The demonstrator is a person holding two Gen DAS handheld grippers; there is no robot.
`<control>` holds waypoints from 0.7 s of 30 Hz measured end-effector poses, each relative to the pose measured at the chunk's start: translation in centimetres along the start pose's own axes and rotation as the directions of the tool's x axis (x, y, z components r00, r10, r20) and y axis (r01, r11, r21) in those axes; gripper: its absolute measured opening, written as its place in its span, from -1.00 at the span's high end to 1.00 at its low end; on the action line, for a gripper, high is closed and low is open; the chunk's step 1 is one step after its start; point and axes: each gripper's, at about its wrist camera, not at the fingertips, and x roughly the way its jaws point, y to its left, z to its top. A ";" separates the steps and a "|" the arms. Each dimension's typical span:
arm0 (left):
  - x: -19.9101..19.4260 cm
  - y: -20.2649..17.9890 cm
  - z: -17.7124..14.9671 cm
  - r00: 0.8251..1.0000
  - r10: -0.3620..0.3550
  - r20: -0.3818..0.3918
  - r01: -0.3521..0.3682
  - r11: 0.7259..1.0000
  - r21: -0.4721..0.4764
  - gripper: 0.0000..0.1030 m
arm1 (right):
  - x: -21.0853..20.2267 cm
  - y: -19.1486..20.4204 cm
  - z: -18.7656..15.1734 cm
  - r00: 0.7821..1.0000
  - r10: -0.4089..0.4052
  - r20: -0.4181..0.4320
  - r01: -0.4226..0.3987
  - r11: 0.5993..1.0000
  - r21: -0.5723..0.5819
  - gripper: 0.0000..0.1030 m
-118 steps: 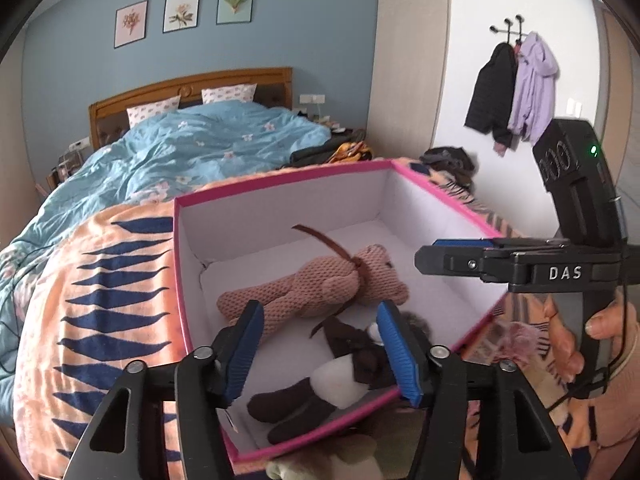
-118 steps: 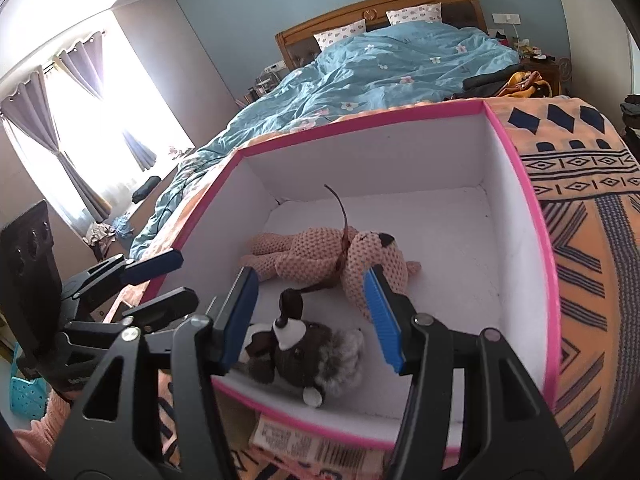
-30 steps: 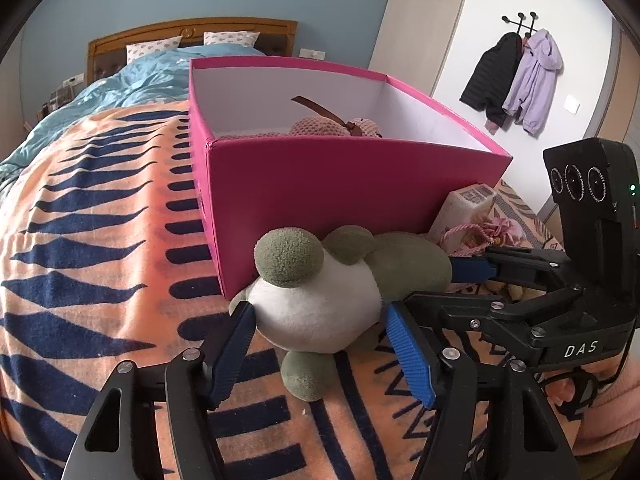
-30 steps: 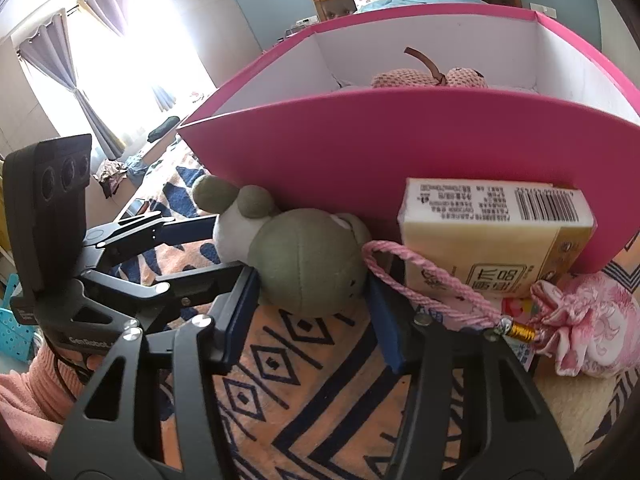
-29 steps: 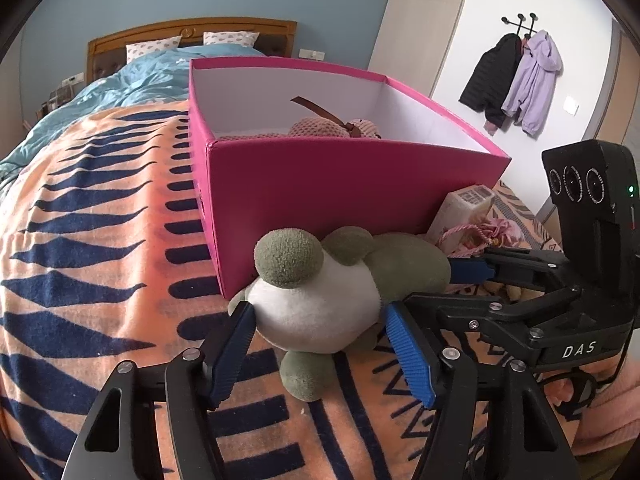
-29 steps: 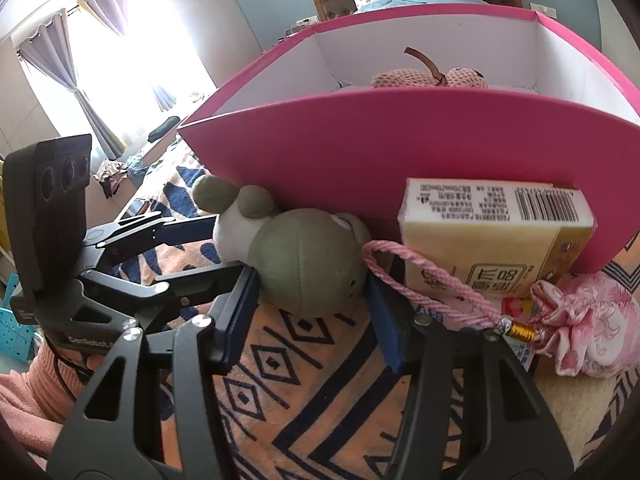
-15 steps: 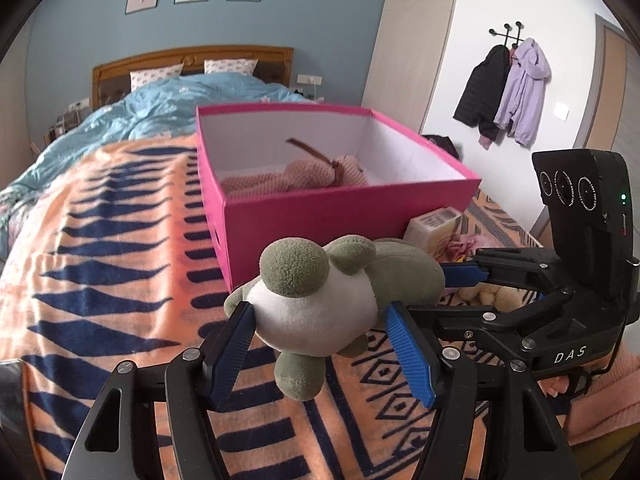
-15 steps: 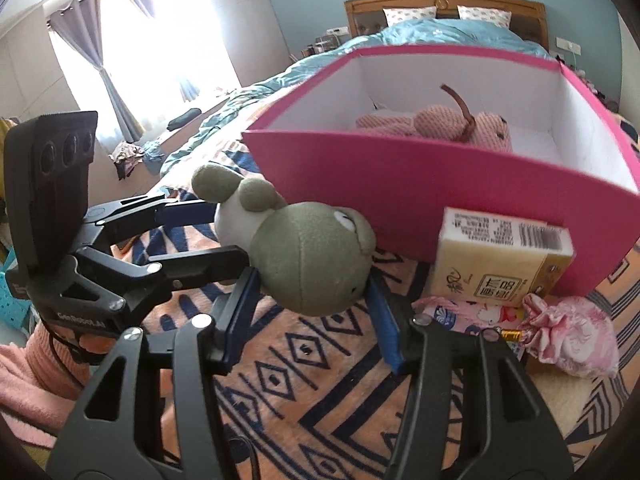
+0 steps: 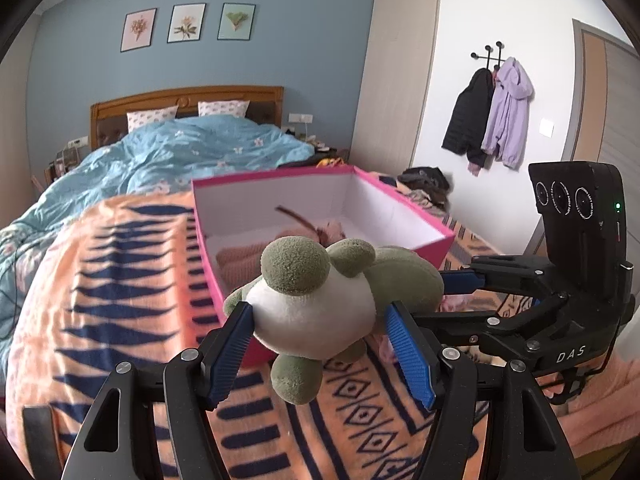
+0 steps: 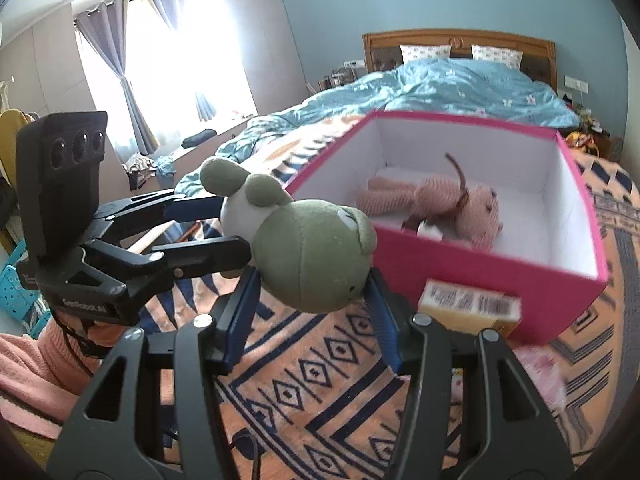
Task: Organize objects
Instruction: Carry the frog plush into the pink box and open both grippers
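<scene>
A green and white plush frog (image 9: 316,308) hangs in the air in front of the pink box (image 9: 224,280). My left gripper (image 9: 320,336) is shut on its white belly, one blue pad on each side. My right gripper (image 10: 312,300) is shut on the plush frog's (image 10: 312,260) green head. In the left wrist view the right gripper (image 9: 460,284) comes in from the right. In the right wrist view the left gripper (image 10: 212,224) comes in from the left. Inside the pink box (image 10: 480,280) lies a pink knitted bear (image 10: 440,204).
An orange blanket (image 9: 100,300) with dark blue patterns covers the bed. A yellowish carton with a barcode (image 10: 468,308) and a pink pouch (image 10: 536,364) lie against the box's near wall. A blue duvet (image 9: 180,156) lies behind. Jackets (image 9: 492,120) hang on the right wall.
Both grippers have risen with the plush frog, which has left the blanket and now hangs higher than the box's rim. The inside of the box has come into view.
</scene>
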 end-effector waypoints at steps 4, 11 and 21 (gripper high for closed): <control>0.4 -0.2 1.3 1.000 0.007 0.017 -0.007 1.000 0.017 -0.33 | -0.7 -0.6 1.4 0.999 -0.010 0.039 0.010 1.000 -0.011 -0.09; 1.7 0.3 3.9 0.999 0.020 0.041 -0.022 0.999 0.031 -0.33 | -1.1 -2.2 4.3 0.996 -0.021 0.086 0.021 1.000 -0.008 -0.09; 4.6 1.8 7.0 0.998 0.063 0.029 -0.064 0.998 0.030 -0.33 | 0.4 -5.3 8.0 0.995 -0.003 0.102 -0.001 0.999 0.036 -0.09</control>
